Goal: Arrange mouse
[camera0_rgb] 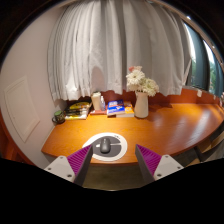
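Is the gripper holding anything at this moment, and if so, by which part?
Nothing is held. The gripper is open, its fingers apart, and the mouse lies on its round pad on the table, just ahead of them.

The worktop [170, 125] is warm orange-brown wood. On it, a dark grey mouse [104, 147] sits on a round white mouse pad [118, 141] with a grey ring. At twelve o'clock hang white pleated curtains [120, 45]. A pale vase [141, 105] holds cream-white flowers [140, 80]. At ten o'clock lie yellow and blue books [98, 109]. The gripper [113, 160] bears purple pads [79, 159] on white fingers.
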Available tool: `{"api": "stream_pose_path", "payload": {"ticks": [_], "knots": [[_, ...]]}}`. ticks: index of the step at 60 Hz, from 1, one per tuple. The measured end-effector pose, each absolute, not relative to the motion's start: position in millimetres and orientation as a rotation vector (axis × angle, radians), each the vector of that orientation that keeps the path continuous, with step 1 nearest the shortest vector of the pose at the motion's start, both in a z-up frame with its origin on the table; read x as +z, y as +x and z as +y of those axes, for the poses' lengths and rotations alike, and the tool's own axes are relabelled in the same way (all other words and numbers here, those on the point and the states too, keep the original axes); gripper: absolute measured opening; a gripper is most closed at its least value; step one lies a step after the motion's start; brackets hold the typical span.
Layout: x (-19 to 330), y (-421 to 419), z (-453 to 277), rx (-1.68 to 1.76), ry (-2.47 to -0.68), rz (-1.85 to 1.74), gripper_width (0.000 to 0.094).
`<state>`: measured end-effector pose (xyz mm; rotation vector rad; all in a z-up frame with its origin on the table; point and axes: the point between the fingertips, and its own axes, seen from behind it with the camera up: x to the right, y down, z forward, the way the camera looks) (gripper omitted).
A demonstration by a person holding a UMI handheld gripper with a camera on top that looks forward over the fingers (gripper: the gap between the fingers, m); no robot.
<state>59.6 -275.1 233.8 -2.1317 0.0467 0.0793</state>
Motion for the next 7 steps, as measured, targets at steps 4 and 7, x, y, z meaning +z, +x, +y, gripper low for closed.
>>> {"api": "stream_pose_path", "payload": {"ticks": [4,7], "knots": [[235.6,61.5,-278.5,0.076,-2.128,0.044,0.0854],[237.6,62.5,-280.5,0.079,-2.125,0.051,0.0852]]}}
